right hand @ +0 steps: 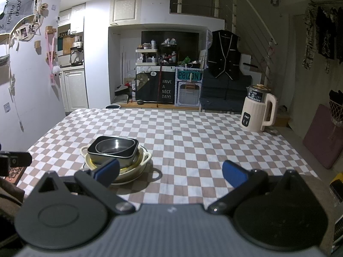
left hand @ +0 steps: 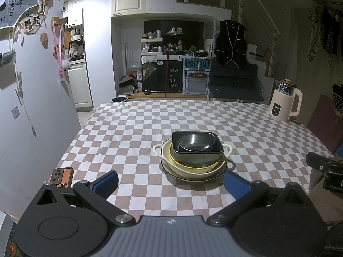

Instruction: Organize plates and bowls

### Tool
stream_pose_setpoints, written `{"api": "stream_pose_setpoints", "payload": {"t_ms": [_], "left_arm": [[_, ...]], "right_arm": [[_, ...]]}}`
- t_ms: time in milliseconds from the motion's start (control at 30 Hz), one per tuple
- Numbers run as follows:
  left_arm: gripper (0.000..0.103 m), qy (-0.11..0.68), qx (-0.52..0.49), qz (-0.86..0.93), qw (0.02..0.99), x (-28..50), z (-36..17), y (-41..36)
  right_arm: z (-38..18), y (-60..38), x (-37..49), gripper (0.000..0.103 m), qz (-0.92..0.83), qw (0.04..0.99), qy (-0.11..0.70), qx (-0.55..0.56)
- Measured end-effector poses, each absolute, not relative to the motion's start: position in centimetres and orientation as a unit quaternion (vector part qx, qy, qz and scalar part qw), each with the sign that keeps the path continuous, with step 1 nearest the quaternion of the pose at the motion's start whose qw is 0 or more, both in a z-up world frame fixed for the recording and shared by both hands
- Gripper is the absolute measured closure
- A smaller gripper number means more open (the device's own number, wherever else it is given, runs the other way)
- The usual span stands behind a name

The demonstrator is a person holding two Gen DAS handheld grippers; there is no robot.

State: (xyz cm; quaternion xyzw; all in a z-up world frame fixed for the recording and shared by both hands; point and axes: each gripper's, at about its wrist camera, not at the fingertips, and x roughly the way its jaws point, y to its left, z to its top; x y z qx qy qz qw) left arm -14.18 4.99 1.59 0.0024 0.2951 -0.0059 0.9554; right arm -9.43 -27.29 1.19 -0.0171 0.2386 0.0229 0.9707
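Observation:
One stack of dishes stands on the checkered table [left hand: 133,128]. A round dark bowl [left hand: 196,142] nests in a black square bowl [left hand: 197,152], which sits in a cream two-handled dish [left hand: 188,168] on a dark-rimmed plate [left hand: 193,178]. My left gripper [left hand: 171,184] is open just in front of the stack, touching nothing. In the right wrist view the round bowl [right hand: 115,146], square bowl [right hand: 113,157], cream dish [right hand: 137,167] and plate [right hand: 122,182] lie ahead to the left. My right gripper [right hand: 170,174] is open, its left finger overlapping the stack's front, empty.
A cream electric kettle [left hand: 286,102] [right hand: 258,111] stands at the table's far right corner. A phone in an orange case [left hand: 62,176] lies near the front left edge. The other gripper's black body [left hand: 323,167] shows at the right. A white wall runs along the left.

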Motion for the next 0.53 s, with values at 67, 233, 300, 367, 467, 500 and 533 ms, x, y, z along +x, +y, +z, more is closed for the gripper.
{"api": "stream_pose_setpoints", "payload": {"t_ms": [67, 233, 300, 367, 467, 500, 533], "left_arm": [[0.0, 0.296, 0.002, -0.006, 0.955, -14.18, 1.57, 4.99], [0.0, 0.296, 0.003, -0.006, 0.955, -14.18, 1.58, 4.9], [0.0, 0.296, 0.003, -0.006, 0.955, -14.17, 1.58, 4.94], [0.0, 0.295, 0.002, -0.008, 0.955, -14.1, 1.55, 4.77], [0.0, 0.295, 0.001, -0.01, 0.955, -14.0, 1.48, 4.4], [0.0, 0.295, 0.001, -0.01, 0.955, -13.99, 1.54, 4.37], [0.0, 0.295, 0.001, -0.011, 0.955, -13.98, 1.54, 4.39]], "right_arm": [[1.18, -27.3, -9.43, 0.0, 0.023, 0.971, 0.239, -0.017], [1.2, -27.31, -9.41, 0.0, 0.021, 0.971, 0.238, -0.016], [1.19, -27.3, -9.41, 0.0, 0.021, 0.971, 0.238, -0.017], [1.2, -27.38, -9.37, 0.0, 0.021, 0.971, 0.239, -0.017], [1.18, -27.31, -9.41, 0.0, 0.021, 0.971, 0.238, -0.017], [1.17, -27.31, -9.4, 0.0, 0.022, 0.971, 0.239, -0.017], [1.17, -27.3, -9.41, 0.0, 0.022, 0.971, 0.239, -0.017]]}}
